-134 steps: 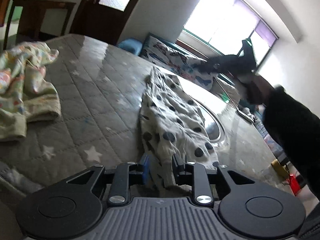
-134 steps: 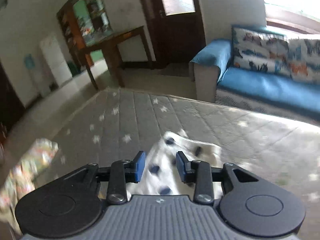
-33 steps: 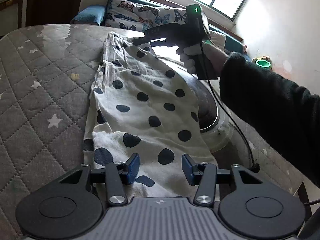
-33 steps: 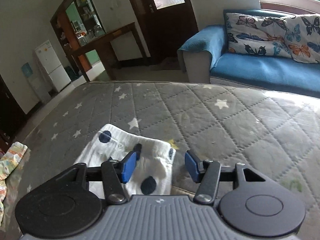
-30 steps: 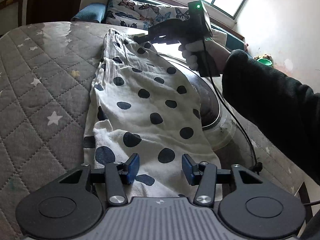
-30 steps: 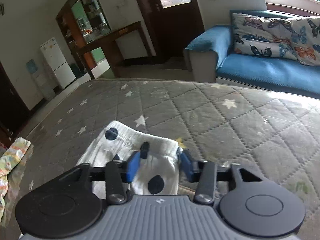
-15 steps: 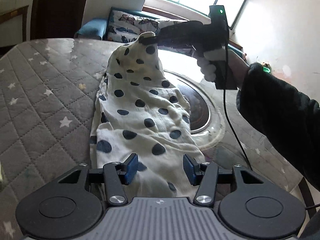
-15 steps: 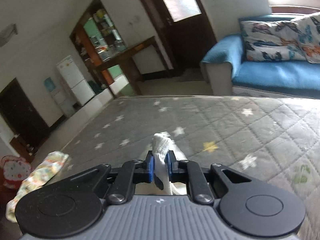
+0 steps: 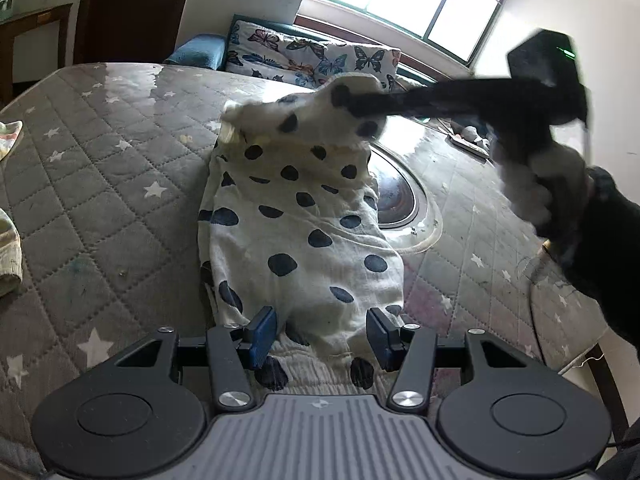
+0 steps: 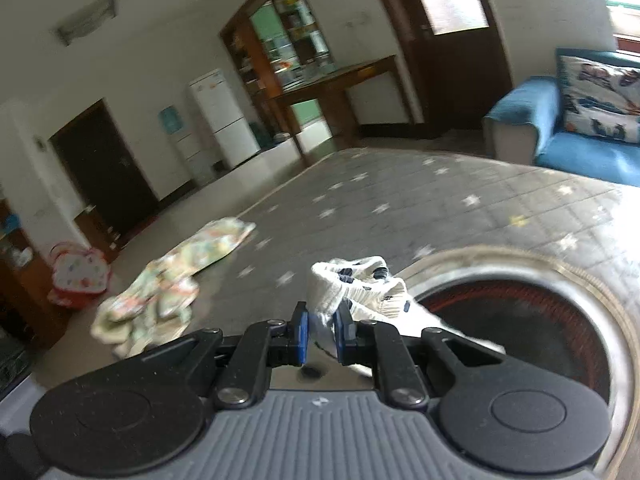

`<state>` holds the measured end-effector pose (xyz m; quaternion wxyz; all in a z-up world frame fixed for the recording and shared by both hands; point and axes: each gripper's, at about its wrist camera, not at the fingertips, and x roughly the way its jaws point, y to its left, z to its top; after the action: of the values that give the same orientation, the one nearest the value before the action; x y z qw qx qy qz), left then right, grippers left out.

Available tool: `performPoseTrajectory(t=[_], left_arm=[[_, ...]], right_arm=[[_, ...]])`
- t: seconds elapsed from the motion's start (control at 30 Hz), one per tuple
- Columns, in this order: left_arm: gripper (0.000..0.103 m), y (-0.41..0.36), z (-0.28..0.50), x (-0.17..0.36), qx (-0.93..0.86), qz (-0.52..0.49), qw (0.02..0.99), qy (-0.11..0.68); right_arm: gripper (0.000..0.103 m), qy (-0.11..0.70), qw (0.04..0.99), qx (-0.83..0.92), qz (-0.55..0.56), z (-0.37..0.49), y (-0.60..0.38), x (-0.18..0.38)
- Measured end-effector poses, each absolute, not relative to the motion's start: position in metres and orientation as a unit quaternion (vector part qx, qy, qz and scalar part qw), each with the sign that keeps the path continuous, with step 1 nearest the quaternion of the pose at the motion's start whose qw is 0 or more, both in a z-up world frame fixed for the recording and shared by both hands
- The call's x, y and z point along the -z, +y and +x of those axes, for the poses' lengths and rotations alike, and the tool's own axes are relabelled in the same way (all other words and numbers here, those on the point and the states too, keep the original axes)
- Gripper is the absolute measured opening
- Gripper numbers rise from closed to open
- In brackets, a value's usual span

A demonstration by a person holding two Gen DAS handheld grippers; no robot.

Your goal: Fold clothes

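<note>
1. A white garment with dark polka dots (image 9: 296, 216) lies lengthwise on a grey quilted mattress with white stars (image 9: 112, 184). Its far end is lifted off the surface and curls back toward the near end.
2. The right gripper (image 10: 320, 332) has just closed its blue pads on that lifted far edge, so a bunch of white cloth is pinched between them. From the left wrist camera this tool appears as a dark blur held in a gloved hand (image 9: 548, 184).
3. The left gripper (image 9: 320, 338) hovers over the near hem with its fingers apart. Cloth lies between them, but the pads do not press on it.
4. The step in hand looks like folding the garment in half lengthwise. To do it well, carry the far edge low and straight over the near hem, keep the near end pinned or weighted, and line up the side edges before letting go.
5. A second, pastel-patterned garment (image 10: 168, 280) lies crumpled well apart on the mattress.
6. Beside the dotted garment a round, glossy fixture (image 10: 532, 320) is set into the surface.
7. No brand, label or readable writing shows anywhere.
</note>
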<state>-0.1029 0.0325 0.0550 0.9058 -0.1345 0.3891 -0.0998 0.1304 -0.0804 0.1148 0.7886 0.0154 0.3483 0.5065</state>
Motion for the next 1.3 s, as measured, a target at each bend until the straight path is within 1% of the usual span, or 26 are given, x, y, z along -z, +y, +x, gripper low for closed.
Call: performPoseTrajectory(t=[0.17,0.3,0.4,0.5,0.6,0.8,0.93,1.0,1.03,1.13,1.17,1.23,1.27,1.3], left_arm=[[0.054,0.035,-0.106,-0.049,0.101,-0.141,0.906,0.386],[0.057,0.038,-0.112,-0.051,0.107,-0.140,0.910,0.376],[0.059,0.041,-0.116,-0.052,0.106,-0.139,0.912,0.371],[0.060,0.043,-0.118,-0.053,0.104,-0.141,0.913,0.368],[0.060,0.046,-0.120,-0.057,0.103,-0.142,0.915,0.363],[0.060,0.045,-0.110,-0.083,0.117,-0.119,0.929,0.330],[0.064,0.042,-0.088,-0.096,0.128,-0.106,0.937,0.306],[0.064,0.040,-0.074,-0.095,0.132,-0.107,0.937,0.306],[0.064,0.038,-0.067,-0.094,0.135,-0.110,0.936,0.308],[0.064,0.031,-0.051,-0.086,0.153,-0.107,0.930,0.316],[0.064,0.028,-0.046,-0.083,0.155,-0.104,0.929,0.320],[0.060,0.022,-0.041,-0.073,0.156,-0.095,0.925,0.333],[0.053,0.022,-0.041,-0.069,0.153,-0.090,0.924,0.338],[0.037,0.021,-0.040,-0.065,0.152,-0.085,0.922,0.345]], right_arm=[[0.012,0.341,0.762,-0.550,-0.025,0.073,-0.082,-0.121],[0.012,0.317,0.746,-0.580,-0.081,0.029,-0.080,-0.123],[0.012,0.283,0.736,-0.592,-0.169,-0.007,-0.078,-0.117],[0.012,0.246,0.714,-0.597,-0.271,-0.044,-0.075,-0.107],[0.013,0.227,0.683,-0.597,-0.354,-0.073,-0.073,-0.088],[0.013,0.211,0.669,-0.593,-0.396,-0.096,-0.077,-0.071],[0.014,0.205,0.670,-0.588,-0.405,-0.101,-0.077,-0.070],[0.014,0.217,0.675,-0.585,-0.395,-0.099,-0.079,-0.072],[0.018,0.220,0.677,-0.583,-0.391,-0.098,-0.080,-0.072],[0.020,0.236,0.681,-0.583,-0.375,-0.094,-0.086,-0.075],[0.022,0.242,0.682,-0.583,-0.368,-0.092,-0.088,-0.076],[0.028,0.251,0.687,-0.583,-0.354,-0.090,-0.090,-0.080],[0.029,0.255,0.689,-0.583,-0.347,-0.088,-0.092,-0.082],[0.029,0.259,0.691,-0.583,-0.340,-0.087,-0.093,-0.083]])
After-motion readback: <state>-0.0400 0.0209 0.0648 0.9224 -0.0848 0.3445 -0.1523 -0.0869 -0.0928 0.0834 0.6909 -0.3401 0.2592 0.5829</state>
